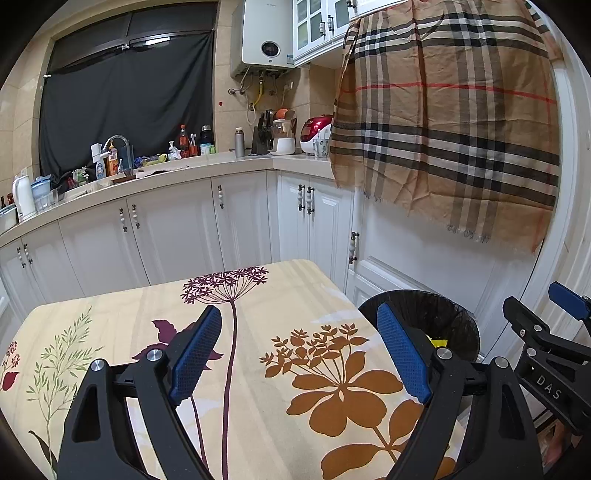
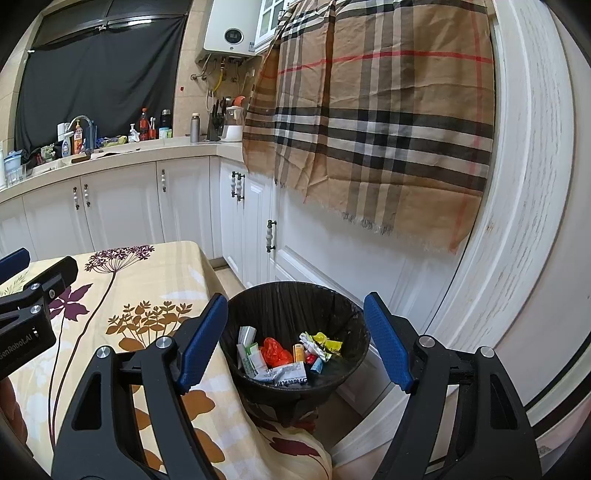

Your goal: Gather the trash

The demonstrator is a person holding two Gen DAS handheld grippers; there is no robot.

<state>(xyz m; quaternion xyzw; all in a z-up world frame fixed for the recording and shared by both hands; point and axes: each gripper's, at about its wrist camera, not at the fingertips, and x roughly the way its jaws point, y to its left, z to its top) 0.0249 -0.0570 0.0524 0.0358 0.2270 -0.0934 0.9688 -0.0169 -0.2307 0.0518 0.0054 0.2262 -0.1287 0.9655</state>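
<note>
Black bin (image 2: pixel 295 325) holds wrappers (image 2: pixel 288 354) beside the surface's (image 1: pixel 258 295) right edge.
Left gripper (image 1: pixel 301 354) and right gripper (image 2: pixel 295 339): fingers spread, nothing held.

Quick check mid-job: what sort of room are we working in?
A home kitchen, most likely: a sink tap on a cluttered counter, a rice cooker, and a wall water heater above white cabinets.

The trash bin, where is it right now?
The trash bin stands on the floor off the table's right edge, before the white cabinets, framed by the open right gripper.
</note>
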